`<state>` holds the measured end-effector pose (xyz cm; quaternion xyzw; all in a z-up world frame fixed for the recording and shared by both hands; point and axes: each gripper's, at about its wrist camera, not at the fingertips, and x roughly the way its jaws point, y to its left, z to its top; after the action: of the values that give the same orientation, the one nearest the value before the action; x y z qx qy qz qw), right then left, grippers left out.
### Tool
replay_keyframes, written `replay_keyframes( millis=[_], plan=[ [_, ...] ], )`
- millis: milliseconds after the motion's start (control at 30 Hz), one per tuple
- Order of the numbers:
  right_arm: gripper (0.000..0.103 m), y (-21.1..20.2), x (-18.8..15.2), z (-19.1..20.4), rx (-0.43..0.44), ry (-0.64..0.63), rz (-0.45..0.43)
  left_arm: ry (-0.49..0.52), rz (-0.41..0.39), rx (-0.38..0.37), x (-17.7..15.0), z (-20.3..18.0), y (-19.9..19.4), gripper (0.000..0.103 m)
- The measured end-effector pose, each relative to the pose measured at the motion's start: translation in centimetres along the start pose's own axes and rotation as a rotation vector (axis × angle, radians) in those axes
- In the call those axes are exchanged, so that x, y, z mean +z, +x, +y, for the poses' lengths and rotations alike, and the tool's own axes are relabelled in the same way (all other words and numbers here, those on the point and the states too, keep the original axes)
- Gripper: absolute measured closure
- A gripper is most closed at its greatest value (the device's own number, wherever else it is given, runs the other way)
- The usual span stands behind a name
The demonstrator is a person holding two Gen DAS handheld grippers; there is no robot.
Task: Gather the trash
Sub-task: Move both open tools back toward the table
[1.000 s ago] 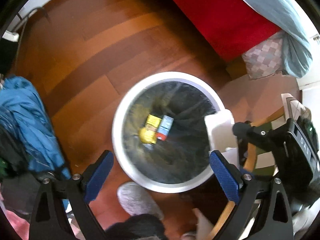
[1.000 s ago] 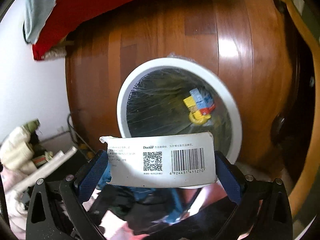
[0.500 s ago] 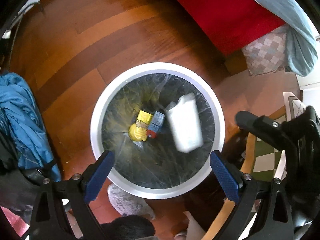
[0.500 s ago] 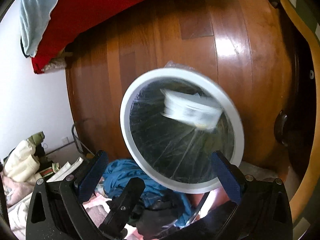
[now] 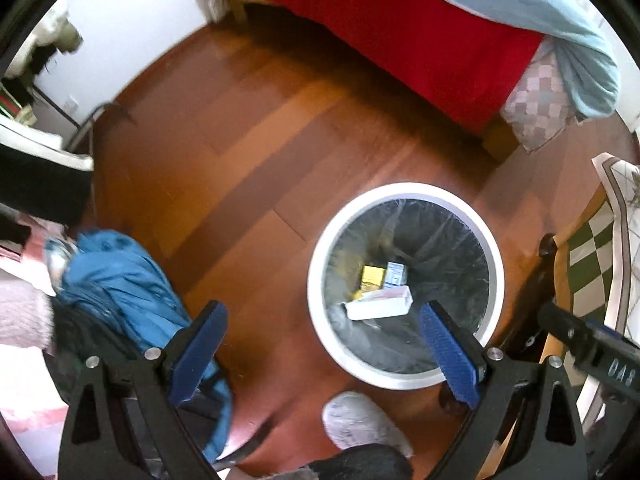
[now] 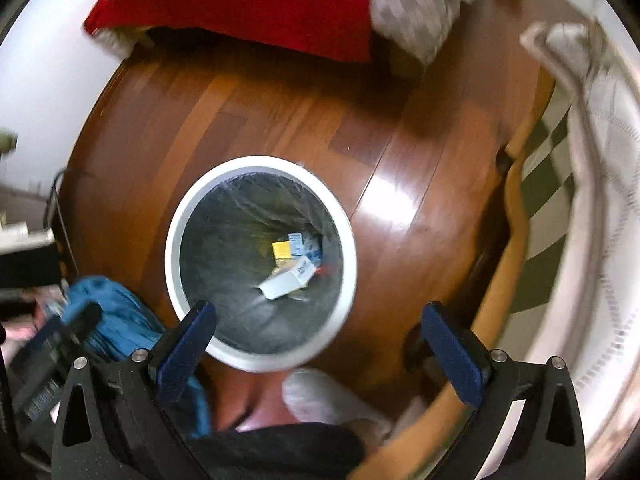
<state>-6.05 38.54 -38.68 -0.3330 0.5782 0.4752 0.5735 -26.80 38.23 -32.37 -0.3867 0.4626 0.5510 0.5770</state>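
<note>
Blue-padded jaws stand spread wide and empty on both the left gripper [image 5: 324, 350] and the right gripper [image 6: 318, 350], each aimed down at the floor. Below lies the white box [image 5: 379, 305], flat at the bottom of the white-rimmed bin [image 5: 404, 191], long axis running roughly left to right in the left wrist view, touching the yellow and blue packets [image 5: 382, 274].

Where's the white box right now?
In both wrist views the white box lies at the bottom of the white trash bin, beside the yellow and blue packets.
</note>
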Motion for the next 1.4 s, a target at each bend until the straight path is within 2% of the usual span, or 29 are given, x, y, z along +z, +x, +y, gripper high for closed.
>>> replay_keyframes(
  millis=[233, 533, 633, 767, 900, 1033, 1167, 1200, 1300, 1400],
  plan=[
    [0.000, -7.1, -3.5, 1.4, -0.009, -0.092, -0.109, 0.041, -0.071, -0.005, -1.9, 0.1, -6.2, 0.005],
    [0.000, -16.3, -9.0, 1.6, 0.075, -0.142, -0.227, 0.070, -0.170, -0.020, -5.1, 0.3, -14.4, 0.005],
    [0.000, -19.1, -10.5, 0.8, 0.123, -0.126, -0.264, 0.080, -0.201, -0.030, -6.3, -0.1, -16.8, 0.005],
    [0.000, -22.8, -12.5, -2.6, 0.178, -0.055, -0.328, 0.088, -0.248, -0.051, -7.5, -1.7, -19.7, 0.005],
    [0.000, -26.5, -14.8, -9.7, 0.152, 0.072, -0.401, 0.136, -0.306, -0.121, -8.5, -6.4, -22.1, 0.005],
    [0.000, -28.2, -17.0, -18.8, 0.056, 0.226, -0.422, 0.246, -0.314, -0.215, -9.3, -14.9, -22.5, 0.005],
    [0.000, -28.1, -18.4, -29.7, -0.052, 0.407, -0.389, 0.367, -0.280, -0.295, -10.0, -23.8, -21.4, 0.000],
    [0.000, -27.8, -18.6, -33.1, -0.079, 0.459, -0.374, 0.394, -0.273, -0.307, -10.2, -26.1, -21.1, 0.000],
    [0.001, -27.1, -18.4, -39.8, -0.128, 0.541, -0.346, 0.474, -0.240, -0.322, -10.6, -33.2, -19.8, 0.000],
    [0.014, -25.5, -17.6, -46.0, -0.150, 0.615, -0.285, 0.522, -0.213, -0.306, -10.6, -37.6, -18.7, 0.000]
  ],
)
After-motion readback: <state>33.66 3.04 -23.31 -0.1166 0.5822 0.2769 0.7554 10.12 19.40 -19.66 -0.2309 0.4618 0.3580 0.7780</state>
